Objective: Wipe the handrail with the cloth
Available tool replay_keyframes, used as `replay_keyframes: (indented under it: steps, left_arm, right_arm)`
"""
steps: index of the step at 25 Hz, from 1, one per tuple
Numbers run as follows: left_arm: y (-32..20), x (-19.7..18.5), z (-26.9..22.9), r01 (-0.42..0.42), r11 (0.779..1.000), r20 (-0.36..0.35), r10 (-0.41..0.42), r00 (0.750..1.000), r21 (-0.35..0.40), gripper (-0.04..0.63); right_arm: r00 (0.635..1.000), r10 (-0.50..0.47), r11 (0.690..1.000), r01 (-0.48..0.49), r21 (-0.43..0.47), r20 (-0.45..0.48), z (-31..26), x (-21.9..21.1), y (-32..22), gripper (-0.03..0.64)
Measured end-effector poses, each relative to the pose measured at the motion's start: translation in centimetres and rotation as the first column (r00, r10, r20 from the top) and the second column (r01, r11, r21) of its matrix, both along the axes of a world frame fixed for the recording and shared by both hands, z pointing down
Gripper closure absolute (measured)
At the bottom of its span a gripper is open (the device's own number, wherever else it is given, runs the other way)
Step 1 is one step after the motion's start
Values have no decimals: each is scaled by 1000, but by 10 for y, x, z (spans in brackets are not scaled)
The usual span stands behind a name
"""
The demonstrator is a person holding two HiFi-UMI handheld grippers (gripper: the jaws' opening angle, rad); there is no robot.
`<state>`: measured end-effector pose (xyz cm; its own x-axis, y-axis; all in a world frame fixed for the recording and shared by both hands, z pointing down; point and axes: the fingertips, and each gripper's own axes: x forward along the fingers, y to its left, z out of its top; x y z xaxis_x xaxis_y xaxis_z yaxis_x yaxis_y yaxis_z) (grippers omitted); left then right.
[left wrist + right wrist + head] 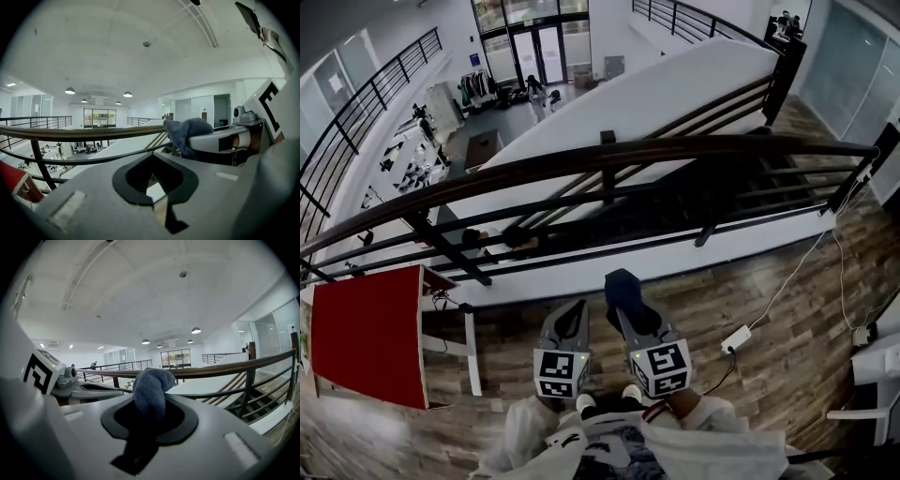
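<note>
**Cloth pinched, handrail not yet touched**

The cloth [621, 284], a blue-grey bundle, was pinched in the right tool [624, 302]. A rounded wad showed beyond the jaws and the rest trailed back between them. It was held over the wooden floor [769, 375] on the near side of the handrail [609, 155] and apart from it, so no contact with the top rail was seen. The left tool [575, 311] was held just beside the right one, its jaws pressed together with nothing in them.

Several slips were judged possible. Only a small wad was presented, so the hard jaw tips might be brought against the rail in place of the cloth, and little of the rail might be covered at each pass. The cloth could be tugged out of the pinch by drag along the rail. If it were released above the rail, it could be lost over the floor's edge to the level below. A white adapter [736, 338] and its cable lay on the floor to the right, where a foot might be caught during sidesteps
</note>
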<state>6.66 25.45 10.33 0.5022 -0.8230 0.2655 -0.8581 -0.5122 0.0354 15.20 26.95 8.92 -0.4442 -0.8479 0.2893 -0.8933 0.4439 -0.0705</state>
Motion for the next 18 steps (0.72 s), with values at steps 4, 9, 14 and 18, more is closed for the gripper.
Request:
replay_keyframes:
  steps: [4, 9, 14, 18]
  left_arm:
    - [12, -9, 2, 1, 1000, 7, -1, 1000, 10, 592]
    - [19, -13, 1, 8, 1000, -9, -8, 1000, 7, 592]
    - [23, -15, 0, 12, 1000, -18, -11, 1000, 5, 593]
    - [29, -14, 2, 13, 1000, -19, -13, 1000, -2, 593]
  right_arm:
    - [1000, 9, 1000, -9, 11, -3, -4, -6, 9, 528]
    - [1000, 14, 1000, -14, 25, -10, -9, -5, 9, 528]
    - [1000, 25, 1000, -25, 17, 1, -6, -5, 13, 528]
    - [1000, 23, 1000, -23, 16, 5, -6, -4, 18, 528]
